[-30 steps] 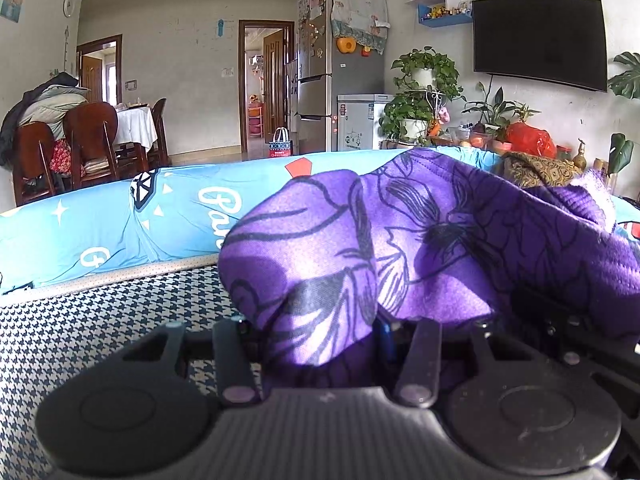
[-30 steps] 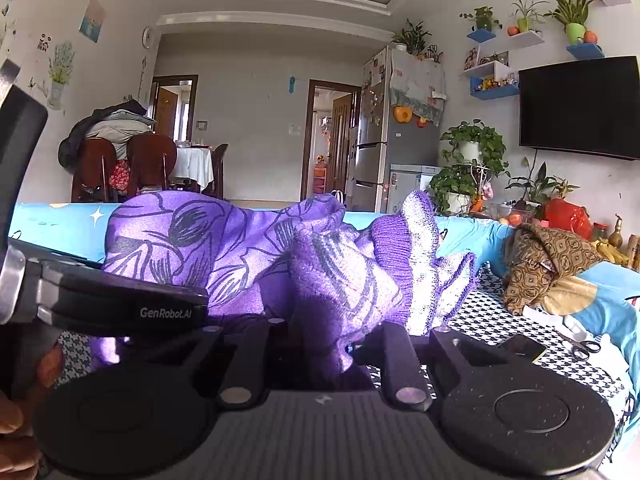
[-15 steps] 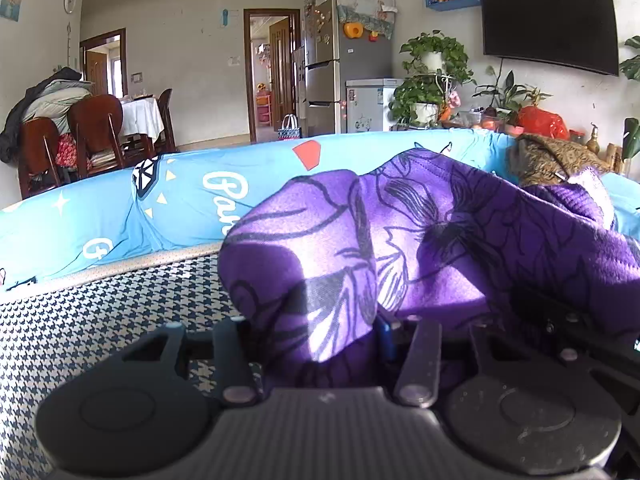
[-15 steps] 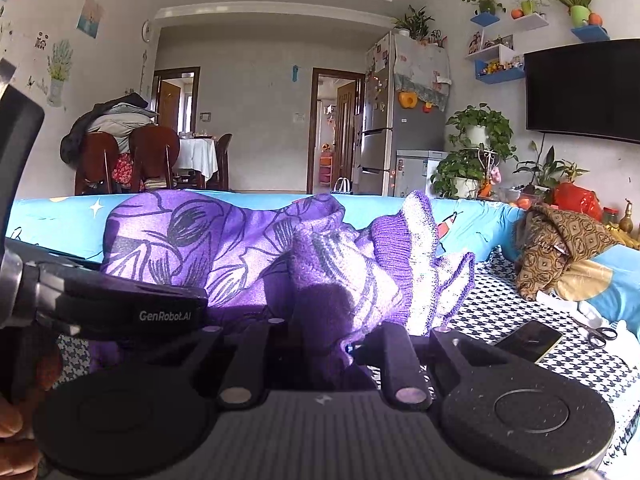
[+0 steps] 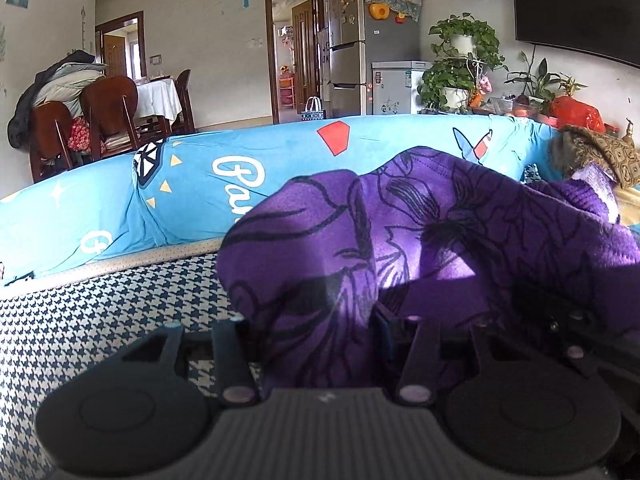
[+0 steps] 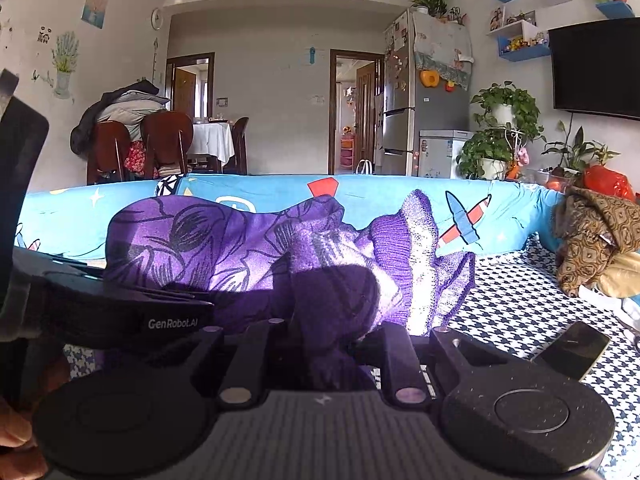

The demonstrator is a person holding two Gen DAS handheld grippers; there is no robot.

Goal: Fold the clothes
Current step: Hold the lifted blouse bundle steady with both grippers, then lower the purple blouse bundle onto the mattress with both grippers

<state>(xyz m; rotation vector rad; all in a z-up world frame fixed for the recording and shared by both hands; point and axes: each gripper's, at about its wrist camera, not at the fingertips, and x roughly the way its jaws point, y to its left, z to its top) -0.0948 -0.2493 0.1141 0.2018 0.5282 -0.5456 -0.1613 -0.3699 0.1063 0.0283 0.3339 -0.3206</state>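
The purple garment (image 5: 420, 232) fills the centre and right of both wrist views, bunched thickly in each claw above the houndstooth bed cover (image 5: 100, 320). The left claw (image 5: 316, 344) is clamped on a fat wad of it; the right claw (image 6: 324, 344) pinches a thinner fold beside the ribbed hem (image 6: 416, 248). Such uneven bunches could slip or lay down crooked, spoiling the fold. Both claws tip slightly downward, side by side, the left sitting at the right view's left edge.
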